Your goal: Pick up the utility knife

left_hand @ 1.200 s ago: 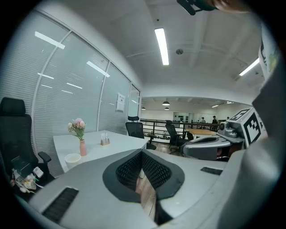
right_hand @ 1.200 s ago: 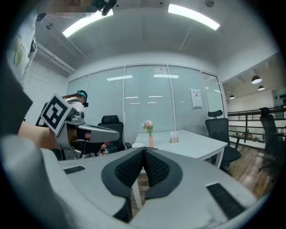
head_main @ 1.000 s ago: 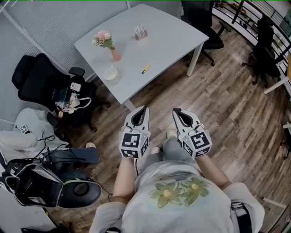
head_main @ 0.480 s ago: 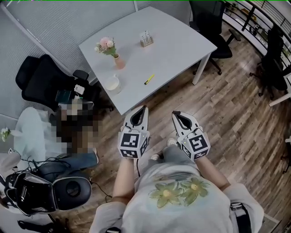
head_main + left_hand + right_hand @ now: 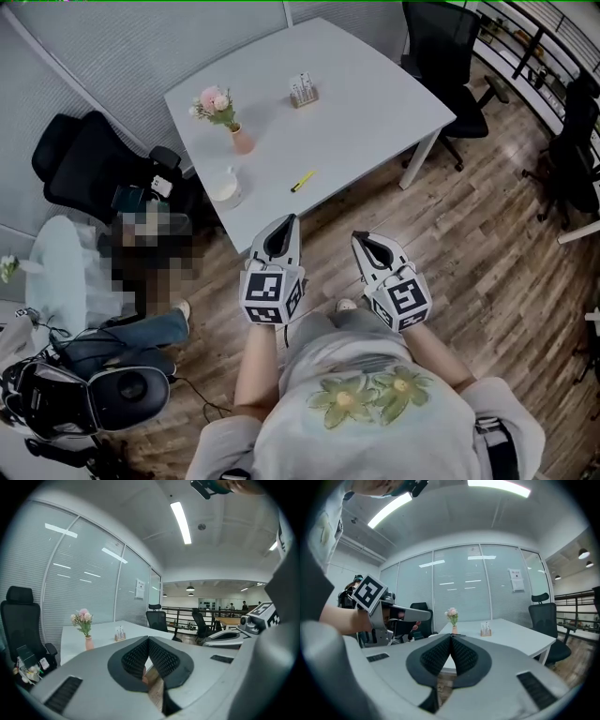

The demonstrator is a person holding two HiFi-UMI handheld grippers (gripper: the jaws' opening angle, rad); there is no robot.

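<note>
Looking down on a white rectangular worktop (image 5: 375, 112) with the slim yellow utility knife (image 5: 302, 181) lying flat near the front edge. Well ahead of both claws, touched by neither.

Also up there: a small pink vase of pink flowers (image 5: 240, 139) toward the left side, a round white bowl (image 5: 225, 185) near the left front corner, and a little holder with white items (image 5: 302, 91) farther back. All three well apart from the knife, so nothing crowding it or blocking the way in from the front.

Left claw (image 5: 290, 219) shut tight, pads pressed together, gripping nothing. Same story for the right claw (image 5: 357, 237): closed and empty. Both side by side just off the worktop's near corner, over the floor, pointing toward it.

Around the edges: a black office chair (image 5: 84, 159) at the left with small bits of kit beside it, another black office chair (image 5: 441, 47) at the worktop's far right end, and a seated person's jeans leg (image 5: 141, 330) lower left. Brown wood-plank floor (image 5: 487, 234), glass partition walls with blinds (image 5: 112, 47) behind, long ceiling strip light (image 5: 180, 522) overhead.
</note>
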